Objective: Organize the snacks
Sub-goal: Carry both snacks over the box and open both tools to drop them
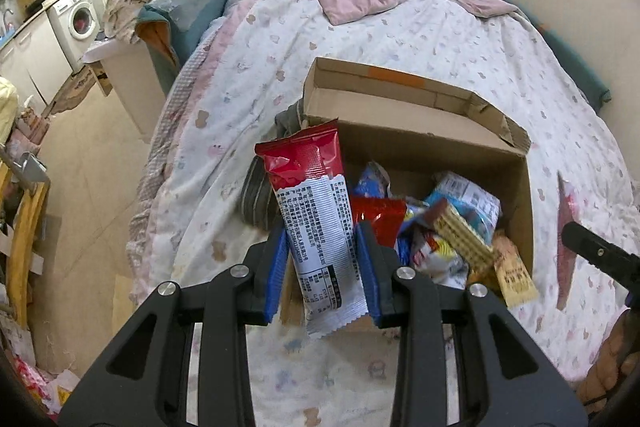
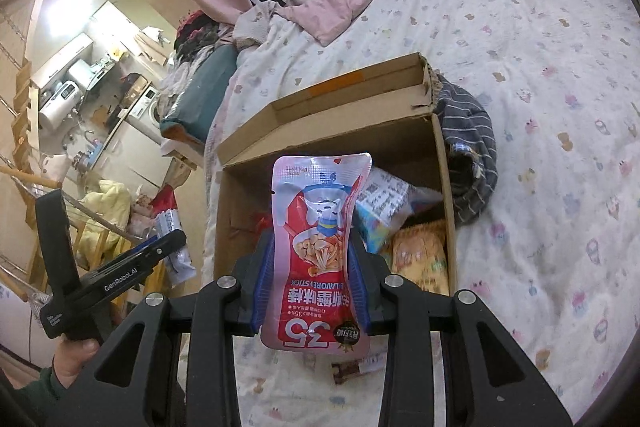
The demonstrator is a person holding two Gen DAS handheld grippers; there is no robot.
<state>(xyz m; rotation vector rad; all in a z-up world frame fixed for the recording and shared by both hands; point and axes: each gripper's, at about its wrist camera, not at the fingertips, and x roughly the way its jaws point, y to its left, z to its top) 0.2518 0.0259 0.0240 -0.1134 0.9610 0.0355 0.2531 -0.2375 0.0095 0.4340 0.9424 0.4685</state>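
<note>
My left gripper is shut on a red and silver snack packet, held upright above the near left corner of an open cardboard box on the bed. Several snack packets fill the box. My right gripper is shut on a pink and red pouch, held over the same cardboard box; more packets lie inside it. The pouch also appears edge-on at the right in the left wrist view, pouch. The left gripper's body and a hand show at the lower left.
The box rests on a bed with a white patterned quilt. A striped grey garment lies against the box's side. A small snack lies on the quilt near me. A washing machine and a cluttered floor lie to the left.
</note>
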